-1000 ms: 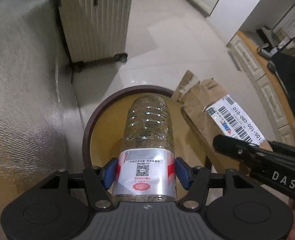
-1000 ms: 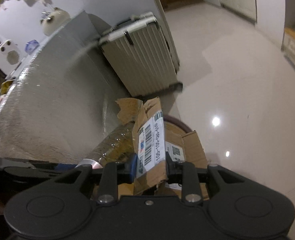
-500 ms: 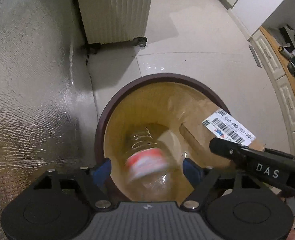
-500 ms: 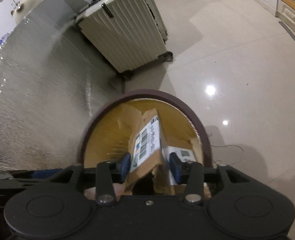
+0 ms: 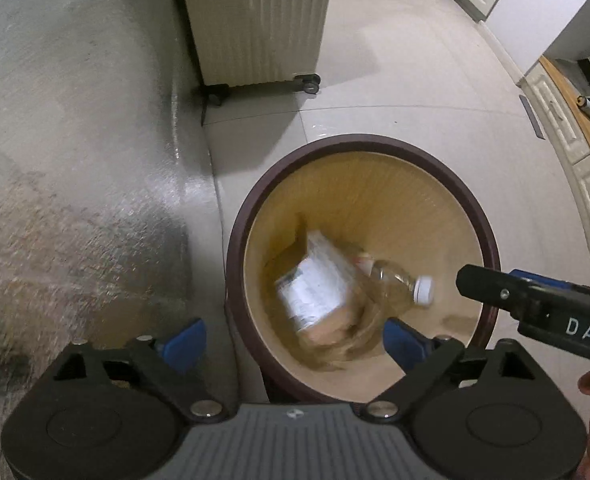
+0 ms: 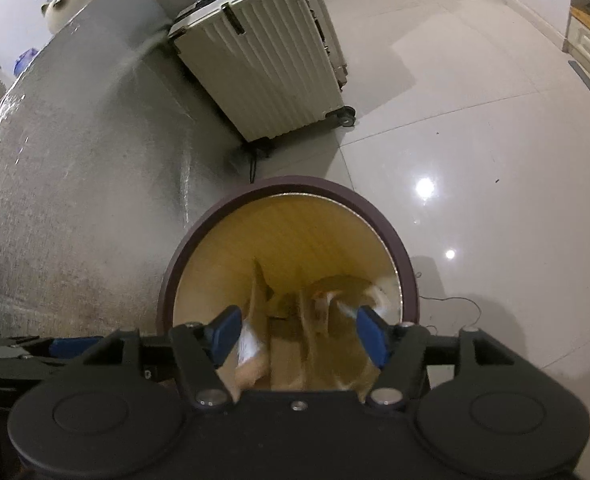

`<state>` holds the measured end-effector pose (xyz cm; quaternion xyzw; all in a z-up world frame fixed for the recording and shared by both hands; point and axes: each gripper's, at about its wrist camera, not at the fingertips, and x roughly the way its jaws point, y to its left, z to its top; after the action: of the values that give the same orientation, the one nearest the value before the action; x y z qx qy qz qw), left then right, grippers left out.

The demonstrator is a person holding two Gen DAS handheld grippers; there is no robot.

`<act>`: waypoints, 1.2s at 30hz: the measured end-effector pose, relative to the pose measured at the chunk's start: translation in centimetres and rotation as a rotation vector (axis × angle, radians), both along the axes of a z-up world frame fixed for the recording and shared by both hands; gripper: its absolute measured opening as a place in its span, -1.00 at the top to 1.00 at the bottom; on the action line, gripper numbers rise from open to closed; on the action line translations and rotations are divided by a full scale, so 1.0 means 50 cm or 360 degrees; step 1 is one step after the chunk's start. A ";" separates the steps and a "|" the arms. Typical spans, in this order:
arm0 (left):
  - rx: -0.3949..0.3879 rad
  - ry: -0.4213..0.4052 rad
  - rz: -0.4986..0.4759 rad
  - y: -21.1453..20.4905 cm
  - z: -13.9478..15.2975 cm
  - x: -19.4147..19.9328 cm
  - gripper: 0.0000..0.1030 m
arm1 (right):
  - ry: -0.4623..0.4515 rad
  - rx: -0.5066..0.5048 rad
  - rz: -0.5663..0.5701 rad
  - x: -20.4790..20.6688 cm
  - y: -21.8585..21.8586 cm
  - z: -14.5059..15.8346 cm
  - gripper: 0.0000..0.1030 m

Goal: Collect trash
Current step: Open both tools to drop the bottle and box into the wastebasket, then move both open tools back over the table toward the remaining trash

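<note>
Left gripper (image 5: 295, 340): a second ago its pads clamped the labelled bottle; now the jaws are opening wide with nothing pressed between them.
Bottle (image 5: 391, 280): gone from between the left jaws, now lying blurred below and beyond them inside the bin (image 5: 359, 142).
Right gripper (image 6: 299, 334): its jaws, earlier shut on the cardboard, are opening.
Cardboard (image 5: 319, 292): fallen below the right jaws into the bin, against the bottle.

Inside the bin (image 5: 359, 144): cardboard (image 5: 315, 288) at the bottom, with a bottle (image 5: 395, 280) just to its right, cap toward the right wall. Behind the bin, on the floor (image 5: 395, 72): a suitcase (image 5: 255, 20), upright on its wheels. To the left of both: a foil-covered surface (image 5: 75, 140). Far right: a cabinet (image 5: 575, 152).
</note>
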<state>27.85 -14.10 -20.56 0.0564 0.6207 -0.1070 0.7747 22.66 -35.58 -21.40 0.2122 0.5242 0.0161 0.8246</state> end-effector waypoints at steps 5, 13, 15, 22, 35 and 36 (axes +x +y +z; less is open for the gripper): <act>0.0012 -0.0001 0.0018 0.016 0.006 -0.020 -1.00 | 0.0037 -0.0059 0.0048 -0.014 0.002 0.004 -0.26; 0.0015 -0.0001 0.0029 0.023 0.014 -0.040 -1.00 | -0.0001 -0.0134 0.0115 -0.046 0.001 0.023 -0.45; 0.0016 -0.0001 0.0024 0.024 0.016 -0.046 -1.00 | -0.0022 -0.0166 0.0134 -0.056 0.002 0.032 -0.52; 0.0023 -0.0022 0.0009 0.026 0.022 -0.076 -1.00 | -0.0065 -0.0242 0.0167 -0.084 0.000 0.054 -0.88; -0.0001 -0.0145 0.0008 0.034 0.069 -0.123 -1.00 | -0.0132 -0.0354 0.0131 -0.140 0.006 0.090 -1.00; -0.0008 -0.0152 0.0011 0.037 0.072 -0.127 -1.00 | -0.0137 -0.0361 0.0130 -0.145 0.007 0.093 -1.00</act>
<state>21.50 -12.27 -16.95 0.0575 0.5828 -0.1031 0.8040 15.40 -35.22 -16.73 0.0952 0.4950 -0.0007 0.8637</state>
